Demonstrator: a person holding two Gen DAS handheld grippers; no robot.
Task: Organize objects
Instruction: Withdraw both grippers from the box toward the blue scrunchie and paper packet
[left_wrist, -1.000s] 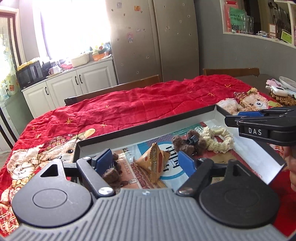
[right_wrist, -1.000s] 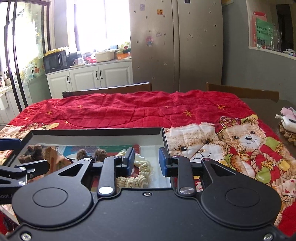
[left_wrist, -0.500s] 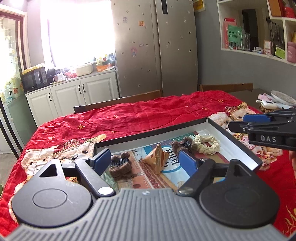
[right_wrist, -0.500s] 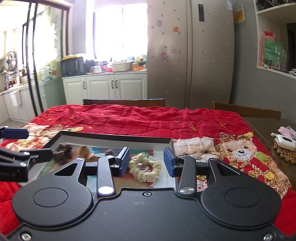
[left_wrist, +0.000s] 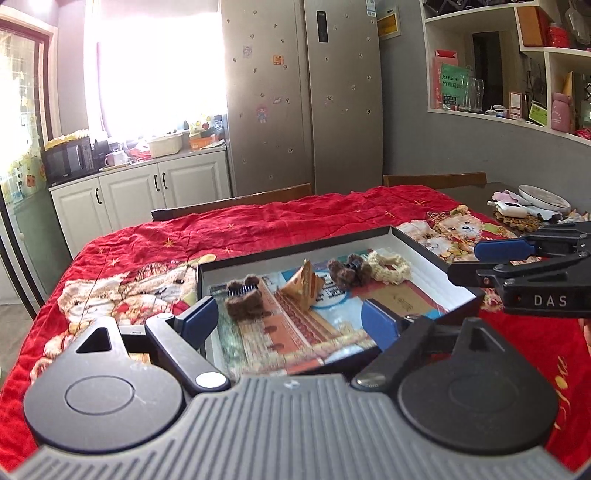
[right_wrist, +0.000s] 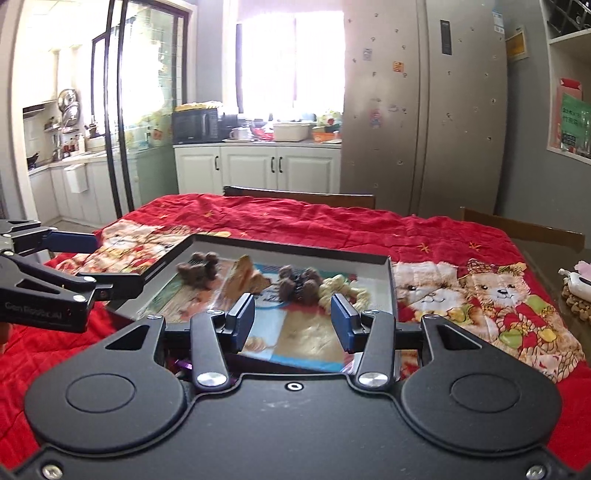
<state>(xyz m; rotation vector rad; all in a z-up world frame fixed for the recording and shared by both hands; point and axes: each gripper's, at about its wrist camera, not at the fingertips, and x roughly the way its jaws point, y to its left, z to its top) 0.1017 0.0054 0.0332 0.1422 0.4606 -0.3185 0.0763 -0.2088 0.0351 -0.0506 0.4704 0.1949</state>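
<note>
A shallow black-rimmed tray (left_wrist: 295, 249) (right_wrist: 392, 288) lies on the red cloth. In it sit a brown fuzzy hair clip (left_wrist: 243, 303) (right_wrist: 197, 272), a tan pyramid snack packet (left_wrist: 304, 283) (right_wrist: 245, 278), a second brown fuzzy clip (left_wrist: 349, 271) (right_wrist: 299, 286) and a cream scrunchie (left_wrist: 391, 263) (right_wrist: 343, 291). My left gripper (left_wrist: 291, 319) is open and empty above the tray's near edge. My right gripper (right_wrist: 293, 319) is open and empty, also above the near edge. Each gripper shows at the other view's side.
A red bear-print cloth (right_wrist: 480, 295) covers the table. Wooden chairs (left_wrist: 236, 201) stand at the far side. A plate and small items (left_wrist: 532, 206) sit at the right end. Cabinets and a fridge (left_wrist: 303, 96) stand behind.
Both grippers have pulled back and risen from the tray, so the tray looks smaller and farther. The right gripper's fingers have spread wider. The objects stay in the tray.
</note>
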